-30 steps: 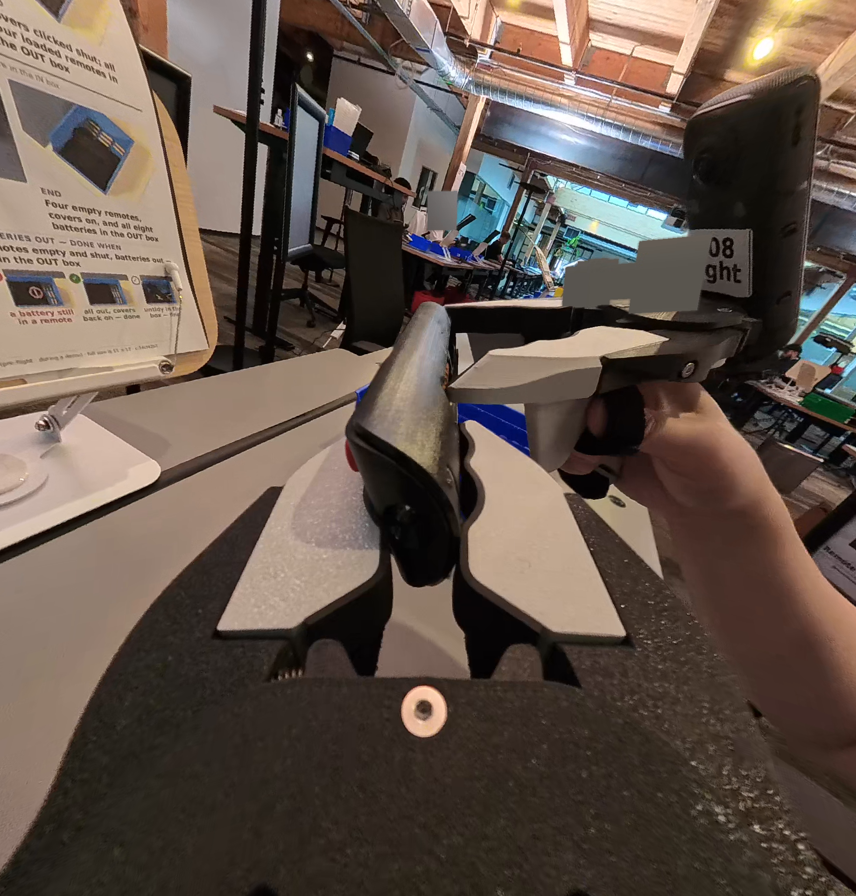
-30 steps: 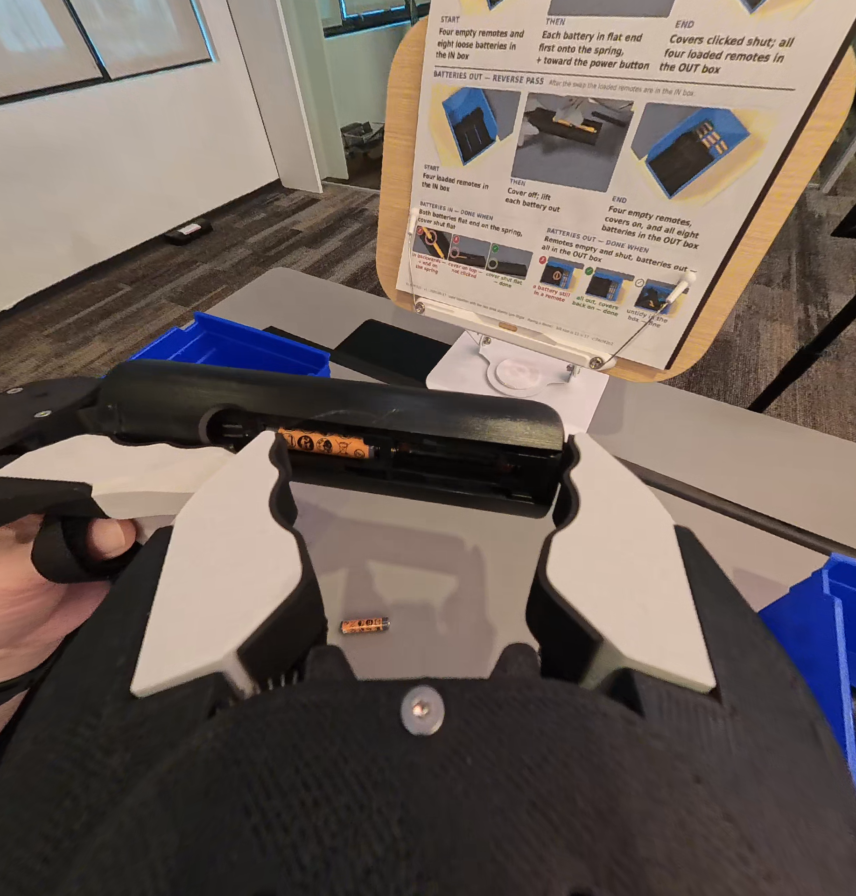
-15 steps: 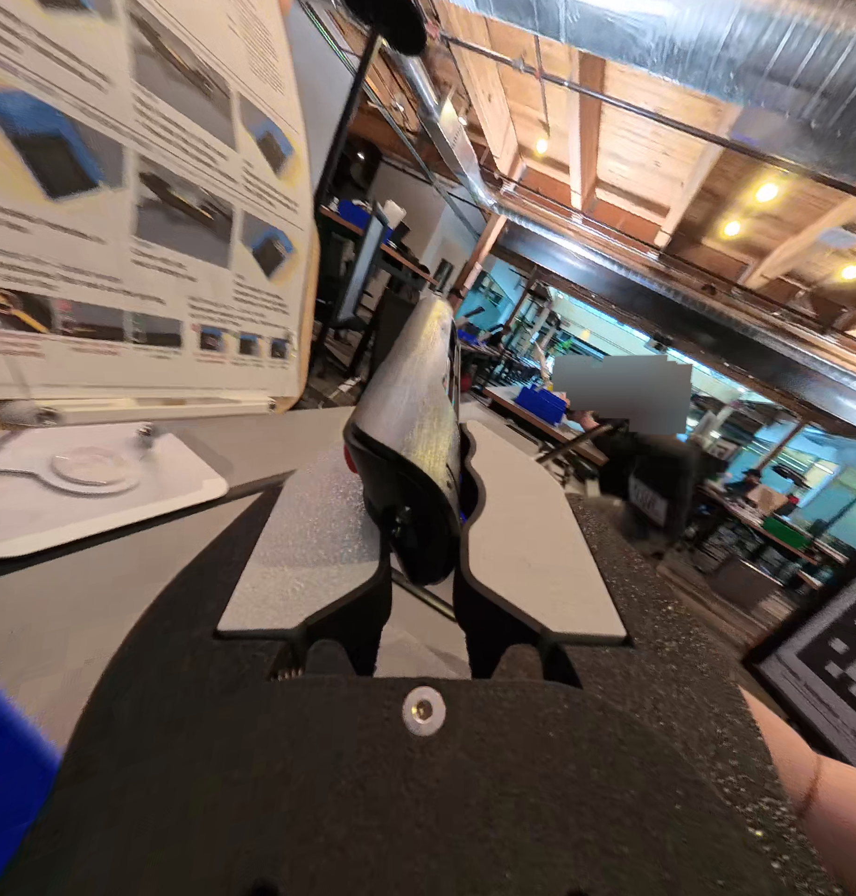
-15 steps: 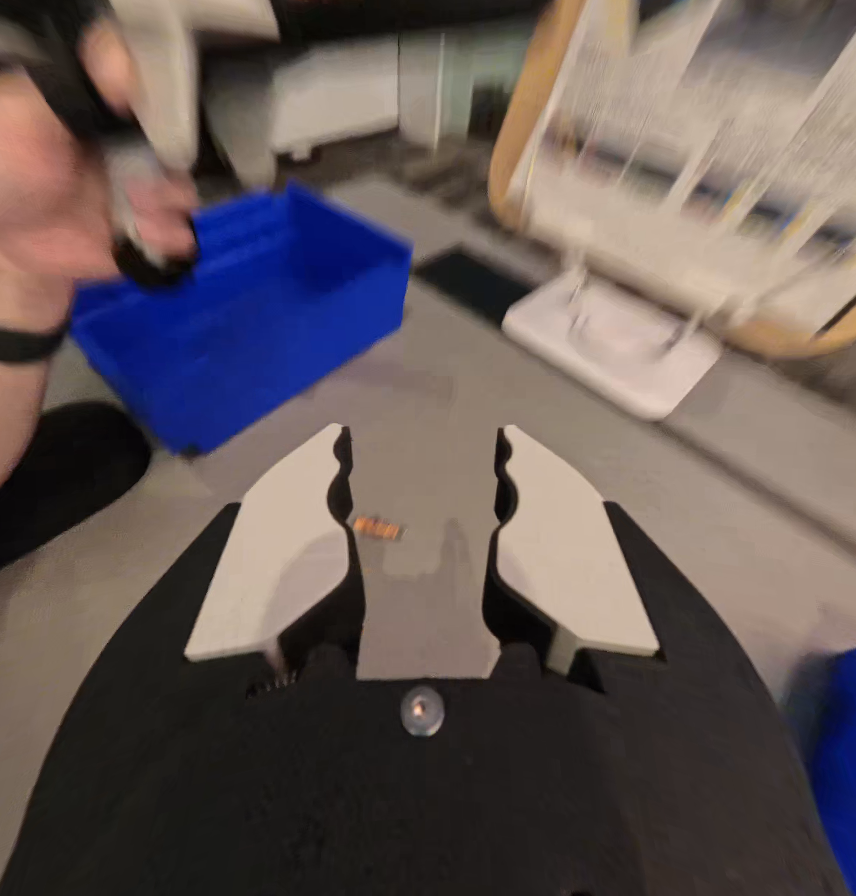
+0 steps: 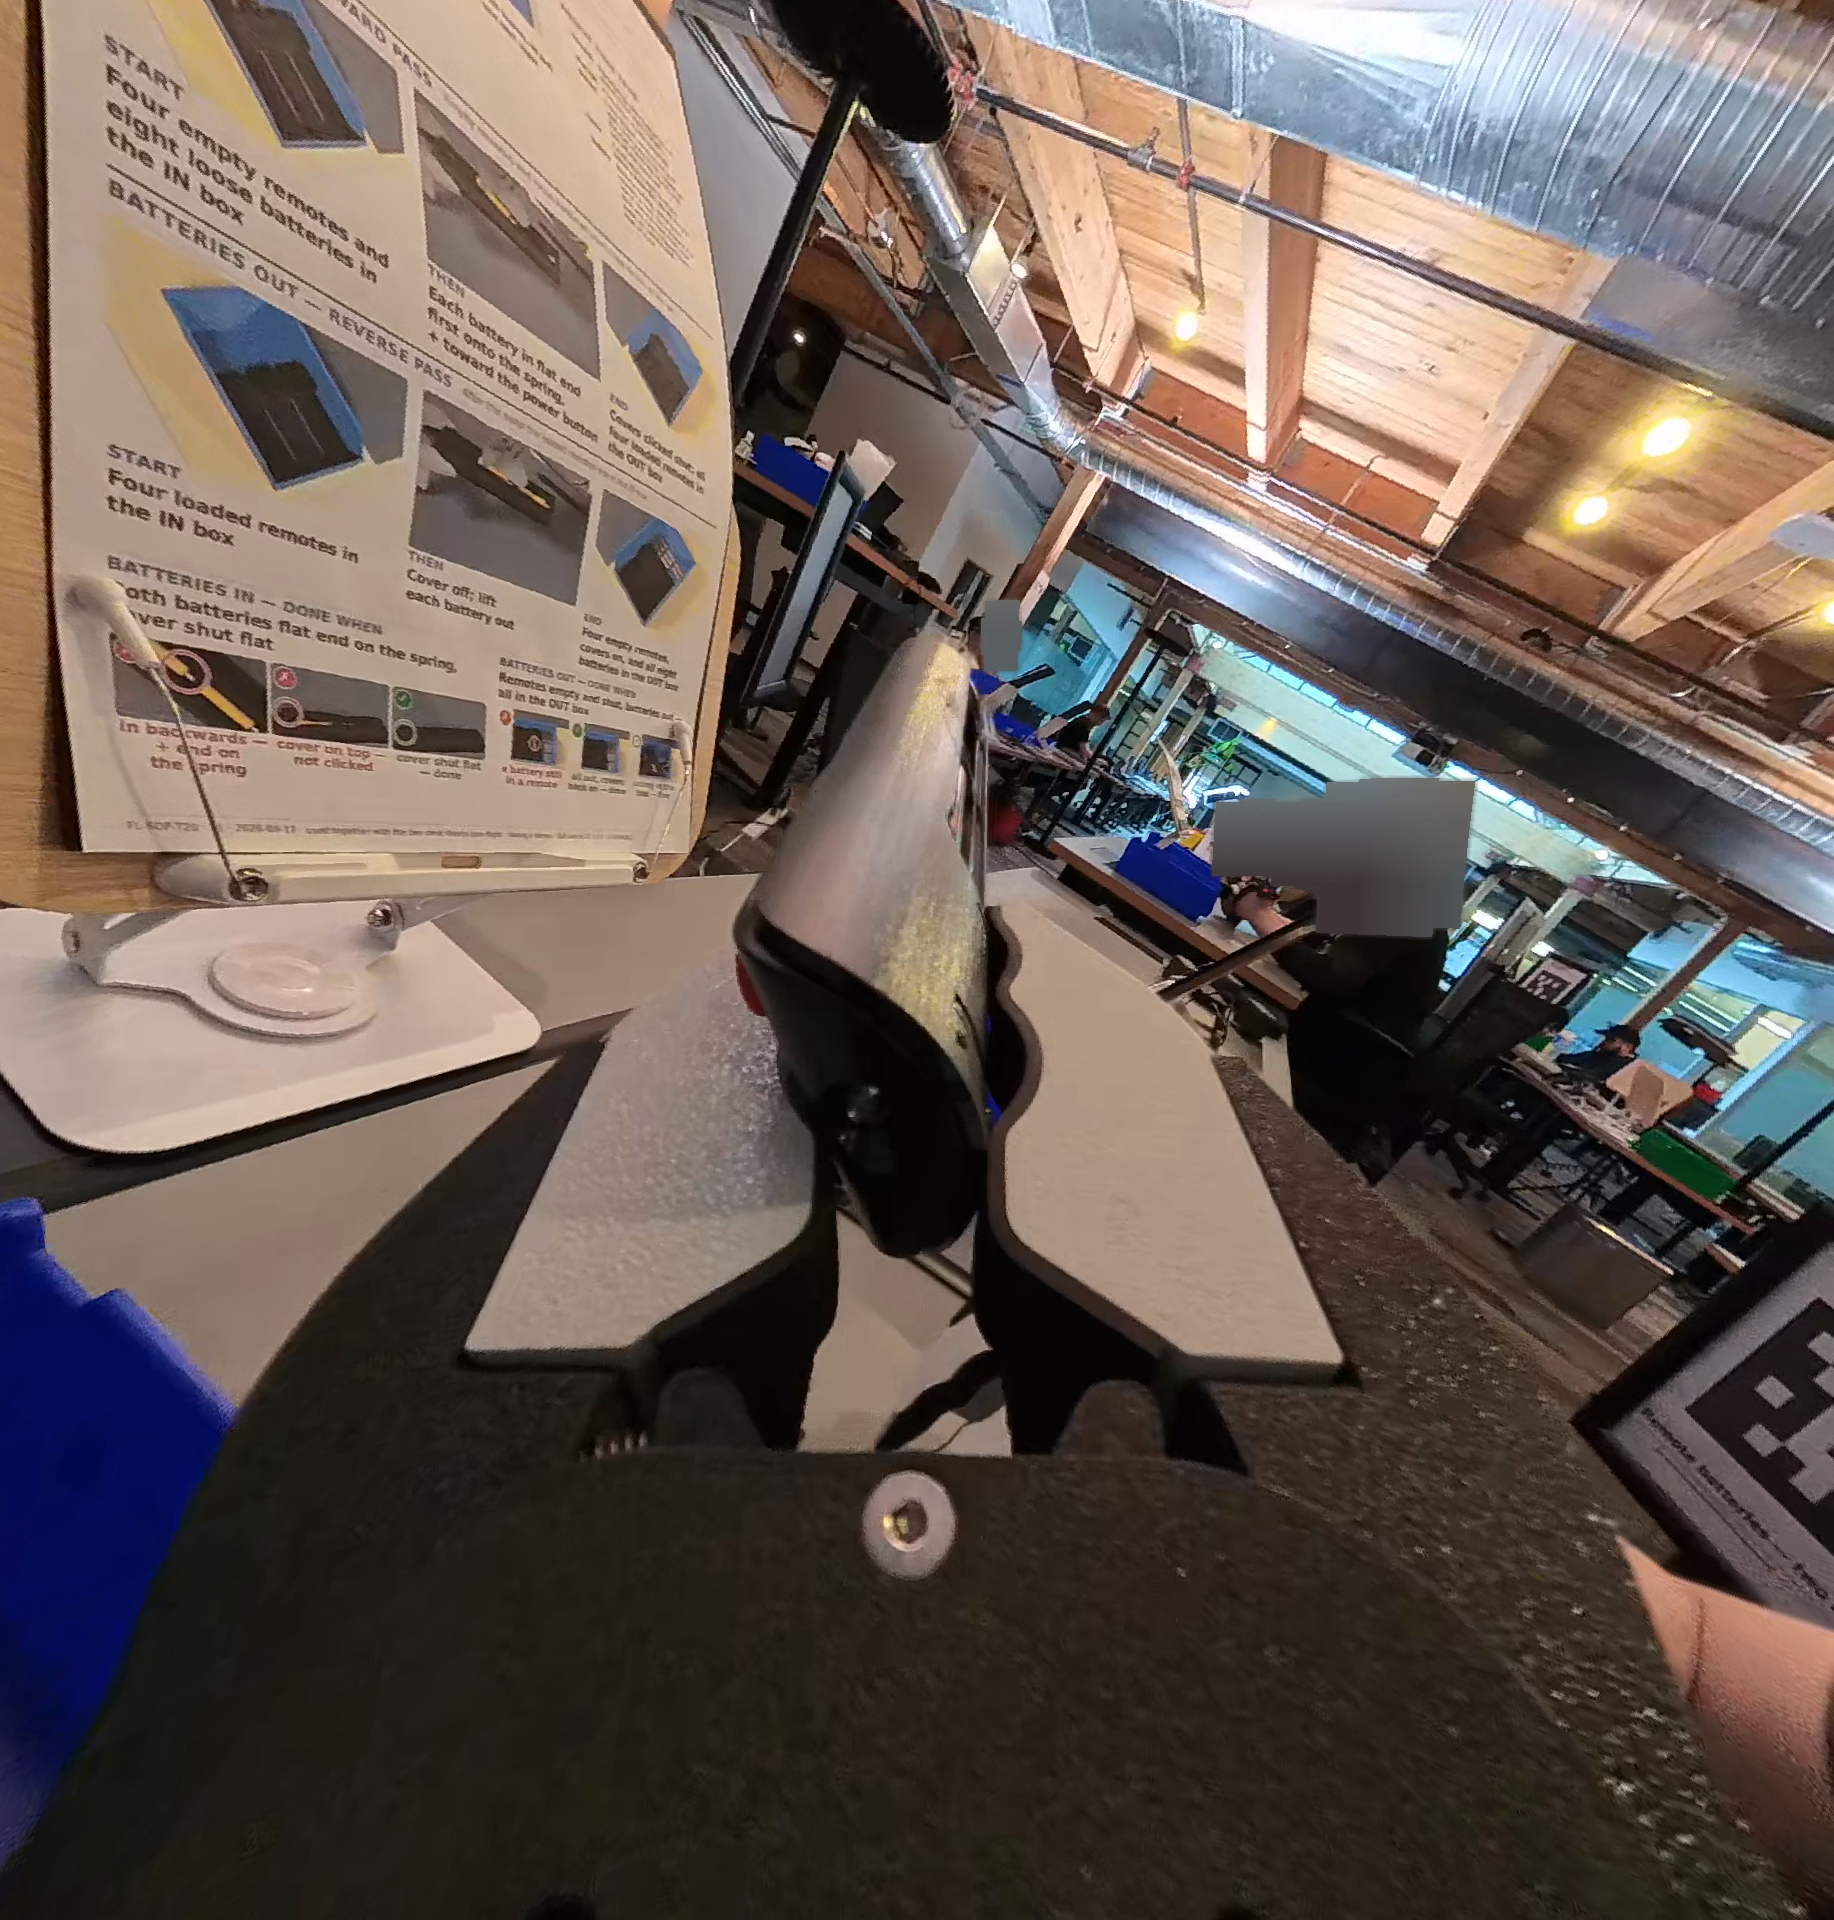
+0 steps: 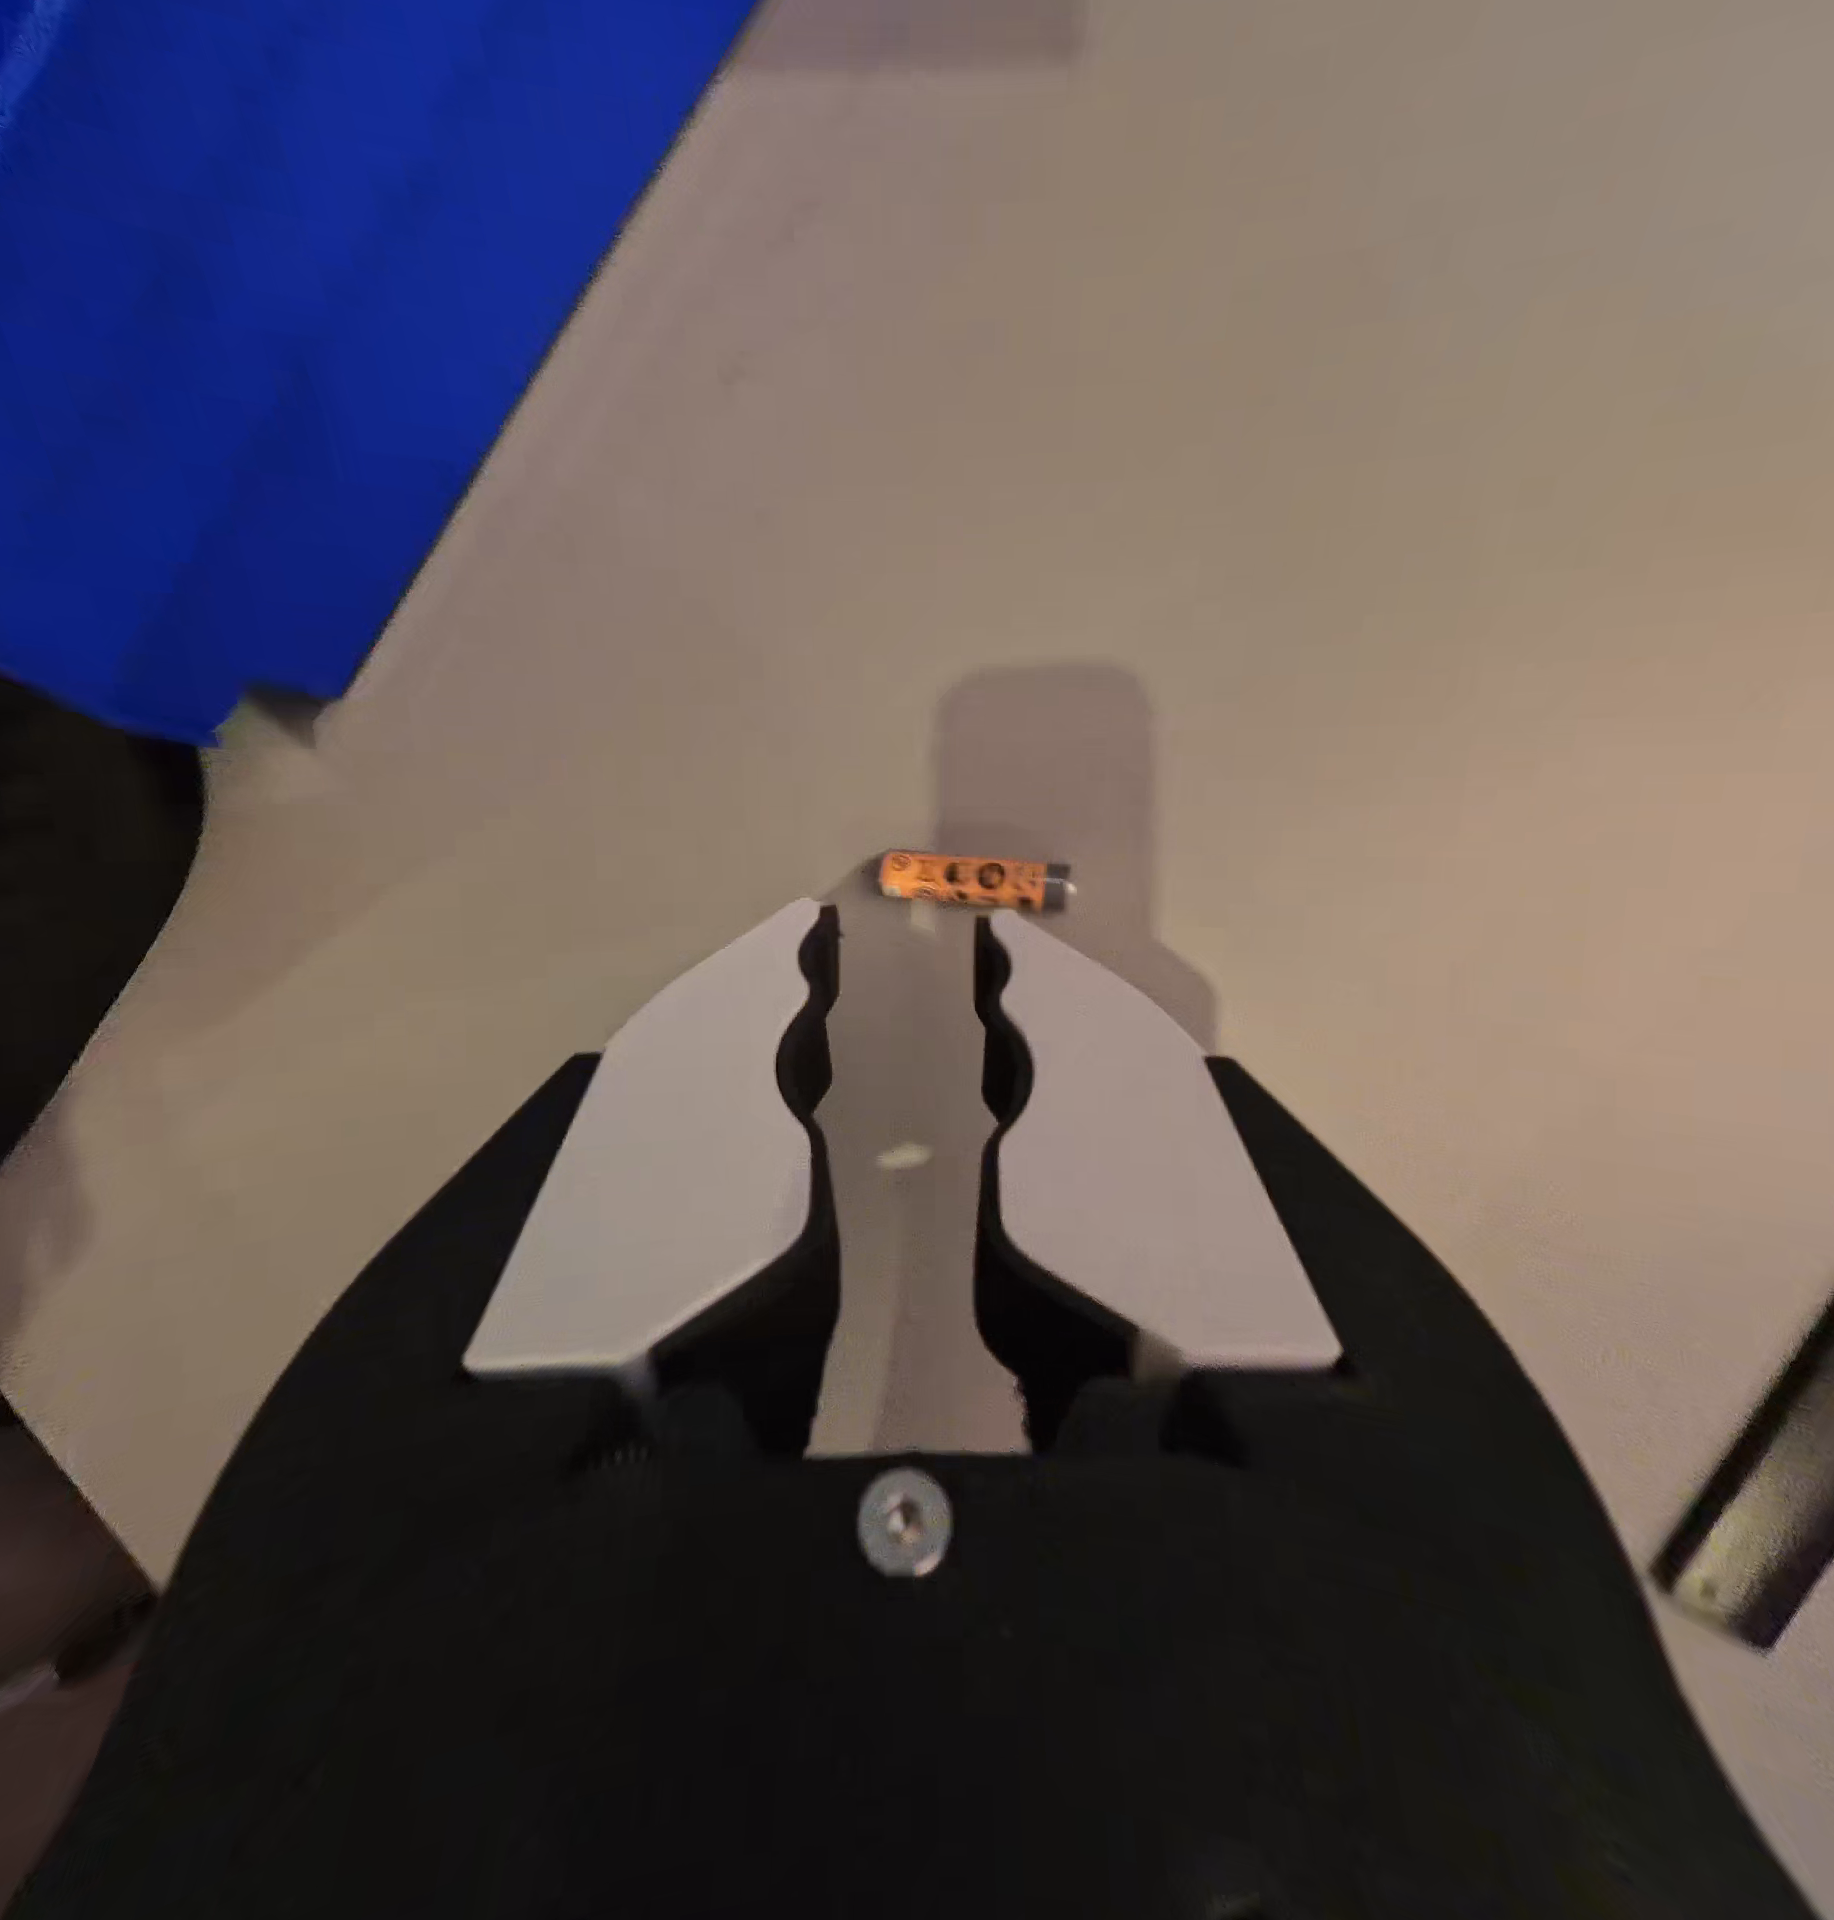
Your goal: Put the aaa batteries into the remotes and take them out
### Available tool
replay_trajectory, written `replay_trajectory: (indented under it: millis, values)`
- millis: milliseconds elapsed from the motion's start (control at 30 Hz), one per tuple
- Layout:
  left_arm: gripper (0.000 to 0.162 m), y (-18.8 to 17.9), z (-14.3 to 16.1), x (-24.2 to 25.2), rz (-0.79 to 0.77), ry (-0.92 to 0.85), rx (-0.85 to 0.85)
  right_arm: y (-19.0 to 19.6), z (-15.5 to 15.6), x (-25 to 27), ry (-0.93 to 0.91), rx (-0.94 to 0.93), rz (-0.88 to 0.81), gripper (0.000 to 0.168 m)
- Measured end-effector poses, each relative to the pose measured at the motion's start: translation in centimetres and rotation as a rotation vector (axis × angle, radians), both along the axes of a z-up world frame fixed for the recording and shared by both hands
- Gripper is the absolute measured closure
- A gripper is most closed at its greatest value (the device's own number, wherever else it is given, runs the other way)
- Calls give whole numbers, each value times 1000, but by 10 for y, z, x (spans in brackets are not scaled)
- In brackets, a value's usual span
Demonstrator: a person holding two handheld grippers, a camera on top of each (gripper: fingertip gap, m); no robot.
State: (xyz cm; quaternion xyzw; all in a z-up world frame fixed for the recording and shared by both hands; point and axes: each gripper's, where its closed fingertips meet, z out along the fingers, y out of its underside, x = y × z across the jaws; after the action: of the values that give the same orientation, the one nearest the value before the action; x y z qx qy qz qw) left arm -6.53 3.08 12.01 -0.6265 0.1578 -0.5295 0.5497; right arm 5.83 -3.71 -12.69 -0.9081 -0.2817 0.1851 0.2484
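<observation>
battery (image 6: 973, 883): lies crosswise on grey table (image 6: 1412, 520), just past the fingertips | handling: probably light, hard, smooth, rolls easily; take it across the middle | right gripper (image 6: 905, 920): narrowly apart, empty | left gripper (image 5: 897, 997): clamped on black remote (image 5: 882, 987), held tilted upward | blue bin (image 6: 217, 312) to the left

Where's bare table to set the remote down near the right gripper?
Free: the grey table beyond and right of the orange battery, up to the dark strip at lower right. Crowded: the blue bin fills the upper left, and the battery lies just past the right gripper. The left gripper holds the remote.
</observation>
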Motion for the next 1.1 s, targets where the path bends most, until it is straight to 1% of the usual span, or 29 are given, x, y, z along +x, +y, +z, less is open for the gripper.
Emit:
replay_trajectory:
  millis: [100,167,233,300,333,367,433,500,567,667,733,800,867,933,1033,1100]
  values:
    - [136,1,-3,3,-3,13,-11,7,-9,3,40,-79,-125,142]
    - [136,0,-6,7,-17,20,-22,2,-18,-2,107,-194,-171,142]
    - [136,0,-7,11,-29,19,-29,-4,-26,-3,110,-262,-198,141]
    - [136,-3,-6,15,-45,18,-26,-3,-30,3,64,-242,-231,140]
    - [136,-5,-6,17,-52,23,-23,-1,-30,6,49,-227,-250,136]
    - [136,-6,-6,19,-58,26,-21,0,-29,7,52,-222,-267,131]
    - [136,-7,-6,22,-69,29,-21,2,-28,7,76,-238,-297,128]
    - [136,-9,-7,25,-87,25,-29,4,-31,8,61,-262,-317,122]
    - [136,-10,-8,27,-96,23,-39,6,-31,3,64,-279,-329,121]
    - [135,-11,-7,27,-103,22,-37,10,-33,-2,14,-287,-337,121]
    - [135,-12,-6,27,-108,21,-35,11,-35,-8,-63,-281,-315,122]
    - [135,-13,-6,27,-111,18,-37,12,-38,-9,-196,-235,-263,124]
    - [136,-14,-6,28,-120,21,-36,16,-41,-6,-320,-163,-207,139]
    - [136,-16,-5,28,-121,18,-31,15,-41,-6,-318,-143,-147,155]
    - [136,-17,-3,27,-124,18,-22,11,-41,4,-287,-157,-76,156]
    - [136,-16,-3,27,-123,12,-24,7,-41,15,-294,-162,14,156]
